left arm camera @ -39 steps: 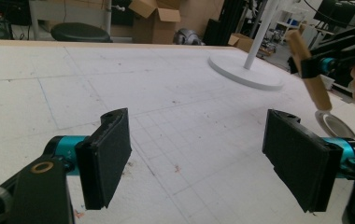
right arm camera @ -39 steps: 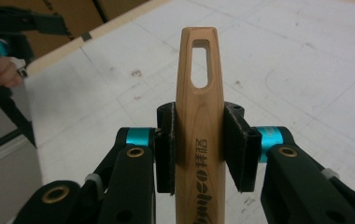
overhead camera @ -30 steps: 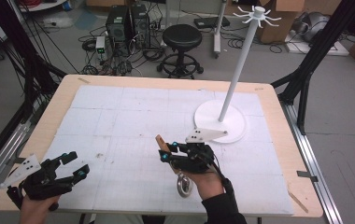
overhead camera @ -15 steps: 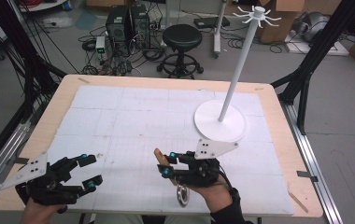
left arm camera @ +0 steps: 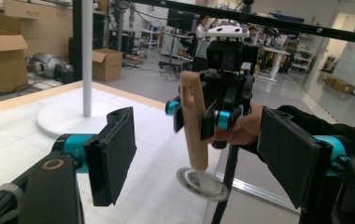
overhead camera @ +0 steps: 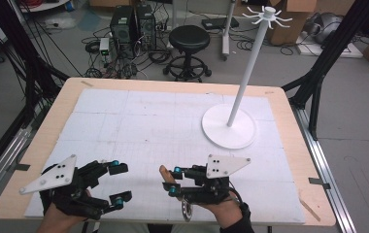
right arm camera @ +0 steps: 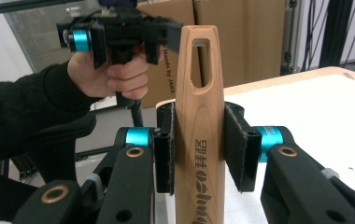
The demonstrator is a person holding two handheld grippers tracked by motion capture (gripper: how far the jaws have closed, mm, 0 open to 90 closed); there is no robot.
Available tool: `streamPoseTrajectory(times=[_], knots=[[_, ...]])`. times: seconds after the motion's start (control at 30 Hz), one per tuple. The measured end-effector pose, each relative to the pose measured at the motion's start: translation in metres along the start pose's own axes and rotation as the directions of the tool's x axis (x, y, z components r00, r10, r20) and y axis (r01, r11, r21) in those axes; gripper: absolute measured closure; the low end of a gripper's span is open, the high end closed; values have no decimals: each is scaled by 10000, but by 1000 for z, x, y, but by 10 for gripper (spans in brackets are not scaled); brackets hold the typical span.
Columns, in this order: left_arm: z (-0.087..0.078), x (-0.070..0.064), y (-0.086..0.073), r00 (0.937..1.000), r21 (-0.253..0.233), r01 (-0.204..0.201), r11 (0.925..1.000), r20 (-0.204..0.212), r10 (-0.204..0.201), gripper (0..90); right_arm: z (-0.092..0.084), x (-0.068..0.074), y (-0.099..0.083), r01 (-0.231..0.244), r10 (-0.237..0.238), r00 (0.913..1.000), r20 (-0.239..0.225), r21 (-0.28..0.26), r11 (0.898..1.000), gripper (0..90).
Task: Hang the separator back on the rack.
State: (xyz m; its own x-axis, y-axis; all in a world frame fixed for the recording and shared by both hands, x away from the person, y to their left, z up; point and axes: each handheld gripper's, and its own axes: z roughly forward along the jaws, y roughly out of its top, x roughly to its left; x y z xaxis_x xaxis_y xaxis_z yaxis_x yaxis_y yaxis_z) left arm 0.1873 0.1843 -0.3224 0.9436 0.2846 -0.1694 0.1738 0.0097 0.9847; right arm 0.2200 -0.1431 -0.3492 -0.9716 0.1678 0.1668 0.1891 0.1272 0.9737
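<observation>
My right gripper (overhead camera: 173, 180) is shut on the wooden handle (right arm camera: 199, 93) of a utensil near the table's front edge. The handle's slotted end (overhead camera: 163, 171) points left, and its round metal end (overhead camera: 187, 212) hangs below the hand. In the right gripper view both pads press the handle's sides. My left gripper (overhead camera: 122, 183) hovers at the front left, facing the utensil across a gap. Its jaws have just been closing a little and stand open with nothing between them. In the left gripper view the utensil (left arm camera: 193, 126) hangs upright beyond the pads (left arm camera: 115, 154).
A white stand with a round base (overhead camera: 228, 133) and a tall pole (overhead camera: 248, 68) topped by hooks occupies the table's right half. White paper (overhead camera: 139, 121) covers the wooden table. A stool (overhead camera: 189, 36) and computer cases sit on the floor behind.
My left gripper has risen and moved right toward the utensil. My right gripper has drawn slightly nearer the front edge, still holding the handle.
</observation>
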Motion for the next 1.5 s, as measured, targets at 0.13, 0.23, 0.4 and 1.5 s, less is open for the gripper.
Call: streamPoseTrajectory(times=[0.13, 0.23, 0.4, 1.5], knots=[[11, -1, 7, 9992, -97, 4, 10000, 393, 0, 269, 2, 1, -1, 72, -73, 9998, -201, -52, 10000, 673], [18, 0, 11, 9978, -12, 52, 10000, 662, -51, 279, 5, 2, -1, 113, -117, 9992, -372, -83, 9999, 673], [31, 5, 15, 9915, 332, 179, 9993, 1278, -220, 325, 10, 6, -1, 177, -178, 9977, -659, -15, 9998, 673], [52, 8, 8, 9752, 235, 163, 9996, 2203, -211, 711, 15, 11, 2, 244, -274, 9890, -1453, -219, 9995, 672]])
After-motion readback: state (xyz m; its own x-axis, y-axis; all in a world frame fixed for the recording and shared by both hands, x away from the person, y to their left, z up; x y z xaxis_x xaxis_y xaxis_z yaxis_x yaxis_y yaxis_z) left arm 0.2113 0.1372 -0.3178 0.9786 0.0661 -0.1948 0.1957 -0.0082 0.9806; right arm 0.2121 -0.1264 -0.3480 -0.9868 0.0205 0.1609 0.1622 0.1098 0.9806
